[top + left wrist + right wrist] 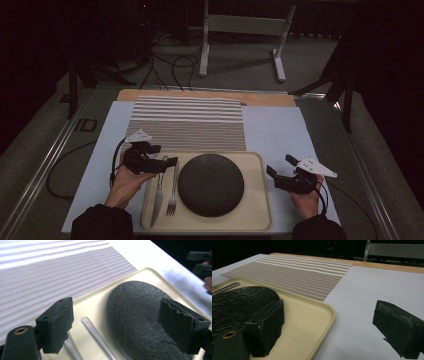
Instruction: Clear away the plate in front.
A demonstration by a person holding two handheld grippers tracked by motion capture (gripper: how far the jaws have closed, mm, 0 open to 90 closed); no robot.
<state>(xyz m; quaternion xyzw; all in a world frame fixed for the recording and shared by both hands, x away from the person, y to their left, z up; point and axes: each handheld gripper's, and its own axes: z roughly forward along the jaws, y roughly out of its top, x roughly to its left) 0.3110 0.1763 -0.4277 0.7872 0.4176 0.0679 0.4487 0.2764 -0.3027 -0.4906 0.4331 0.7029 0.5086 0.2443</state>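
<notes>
Near the left edge of the cream plastic tray (252, 210), the slim steel fork (173, 192) and knife (158, 195) lay flat, probably light, stiff and slippery, best pinched mid-handle; the left gripper (170, 161) above them and the right gripper (280, 167) both stood with jaws apart, empty.

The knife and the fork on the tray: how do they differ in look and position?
The knife lies nearest the tray's left edge; the fork lies between knife and dark plate. The knife ends in one flat blade, the fork in prongs. Both are silver and lie lengthwise, side by side.
</notes>
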